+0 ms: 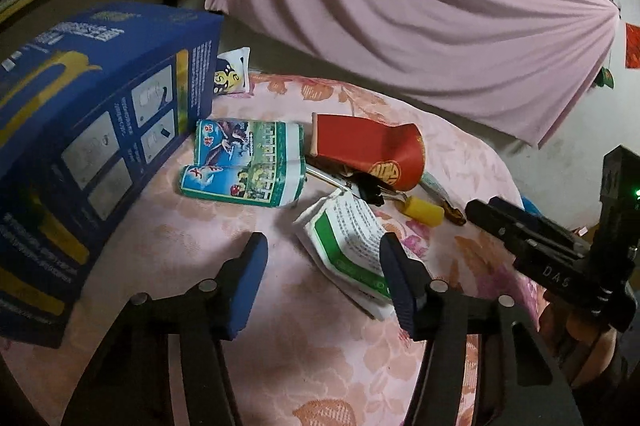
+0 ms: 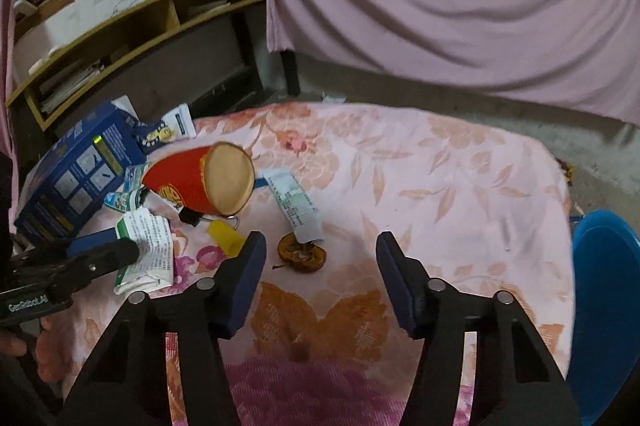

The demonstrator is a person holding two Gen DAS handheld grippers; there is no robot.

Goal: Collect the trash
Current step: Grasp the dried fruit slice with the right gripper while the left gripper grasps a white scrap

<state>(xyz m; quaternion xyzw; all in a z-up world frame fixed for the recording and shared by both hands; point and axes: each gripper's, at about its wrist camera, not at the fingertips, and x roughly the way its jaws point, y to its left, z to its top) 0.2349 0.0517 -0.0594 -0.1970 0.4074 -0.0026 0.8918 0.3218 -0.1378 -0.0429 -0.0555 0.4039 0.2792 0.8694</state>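
we've got both jaws wide | left gripper (image 1: 324, 266) near green-white packet (image 1: 352, 242) | right gripper (image 2: 320, 266) lined up on dried fruit core (image 2: 302, 253), probably next grab

The flowered table cover (image 1: 320, 338) is viewed from close above by both wrist cameras, each aimed forward and downward. The left view is aimed at the blue box (image 1: 92, 130); the red cup (image 1: 372, 146) (image 2: 188, 182) is shared.
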